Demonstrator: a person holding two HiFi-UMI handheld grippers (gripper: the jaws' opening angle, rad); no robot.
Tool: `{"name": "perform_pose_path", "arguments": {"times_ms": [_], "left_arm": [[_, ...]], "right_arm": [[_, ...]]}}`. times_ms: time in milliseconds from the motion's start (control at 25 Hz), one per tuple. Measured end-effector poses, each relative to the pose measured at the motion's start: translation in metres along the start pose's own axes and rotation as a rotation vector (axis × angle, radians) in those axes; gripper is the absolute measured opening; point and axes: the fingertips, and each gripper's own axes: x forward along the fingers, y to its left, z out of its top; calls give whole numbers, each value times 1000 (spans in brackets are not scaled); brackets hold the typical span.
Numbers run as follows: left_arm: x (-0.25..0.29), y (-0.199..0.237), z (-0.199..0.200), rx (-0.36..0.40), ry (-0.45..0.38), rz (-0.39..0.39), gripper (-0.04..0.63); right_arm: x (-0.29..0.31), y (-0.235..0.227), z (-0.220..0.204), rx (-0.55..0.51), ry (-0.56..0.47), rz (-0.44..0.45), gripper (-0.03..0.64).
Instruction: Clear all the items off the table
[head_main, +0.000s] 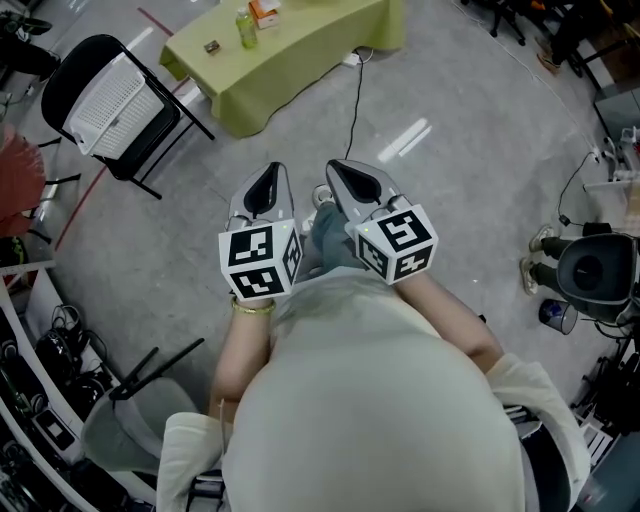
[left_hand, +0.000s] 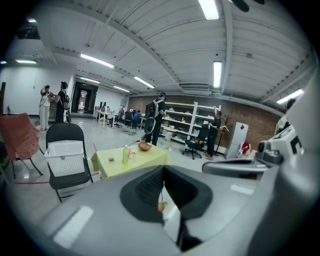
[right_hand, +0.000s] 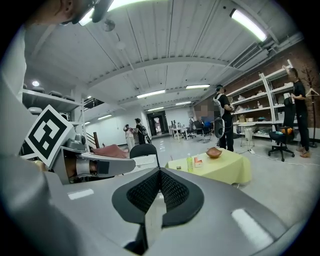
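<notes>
A table (head_main: 300, 60) under a yellow-green cloth stands some way ahead on the grey floor. On it are a green bottle (head_main: 246, 30), an orange box (head_main: 265, 12) and a small dark item (head_main: 212, 46). The left gripper view shows the same table (left_hand: 142, 162) with the bottle (left_hand: 125, 154), the box (left_hand: 132, 153) and a brown bowl (left_hand: 145, 146). In the right gripper view the bottle (right_hand: 190, 162) and bowl (right_hand: 214, 152) show too. My left gripper (head_main: 268, 182) and right gripper (head_main: 345, 176) are held side by side, both shut and empty, well short of the table.
A black folding chair carrying a white basket (head_main: 115, 105) stands left of the table. A black cable (head_main: 357, 100) runs across the floor from the table's near corner. Equipment and cables line the left and right edges. Several people stand far off by shelves and desks.
</notes>
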Motion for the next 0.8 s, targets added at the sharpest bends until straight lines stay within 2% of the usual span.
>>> {"name": "perform_pose_path", "arguments": {"times_ms": [800], "left_arm": [[152,50,77,-45,28,85,9]], "right_arm": [[144,-101,81,-31,17,101,-5]]}}
